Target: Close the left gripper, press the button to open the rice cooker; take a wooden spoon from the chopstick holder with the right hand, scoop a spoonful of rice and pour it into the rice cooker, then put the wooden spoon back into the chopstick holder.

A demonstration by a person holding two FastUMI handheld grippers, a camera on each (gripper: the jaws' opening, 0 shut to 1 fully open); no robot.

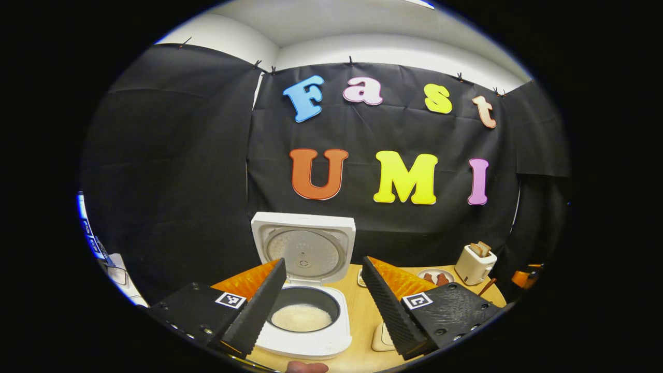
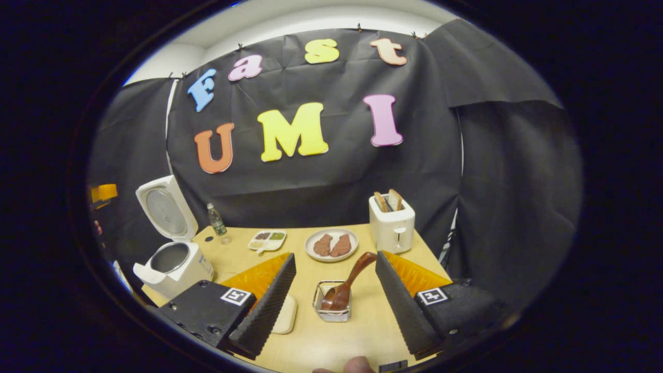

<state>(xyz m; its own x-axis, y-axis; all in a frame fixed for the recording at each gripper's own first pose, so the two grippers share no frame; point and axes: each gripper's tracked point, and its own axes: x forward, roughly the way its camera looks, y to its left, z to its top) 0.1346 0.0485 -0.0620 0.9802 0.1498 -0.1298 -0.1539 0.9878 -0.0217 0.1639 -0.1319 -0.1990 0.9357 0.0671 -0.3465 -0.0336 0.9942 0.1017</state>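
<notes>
The white rice cooker stands open with its lid tipped up and back. White rice lies in its dark pot. My left gripper is open just in front of the cooker, one finger to each side of the pot, touching nothing. In the right gripper view the cooker sits at the table's left end. A brown wooden spoon leans bowl-down in a small wire chopstick holder. My right gripper is open above and around the holder, with nothing between its fingers.
On the wooden table stand a white toaster with bread, a plate of two meat pieces, a divided condiment tray and a small bottle. A cream dish lies partly under the right gripper's left finger.
</notes>
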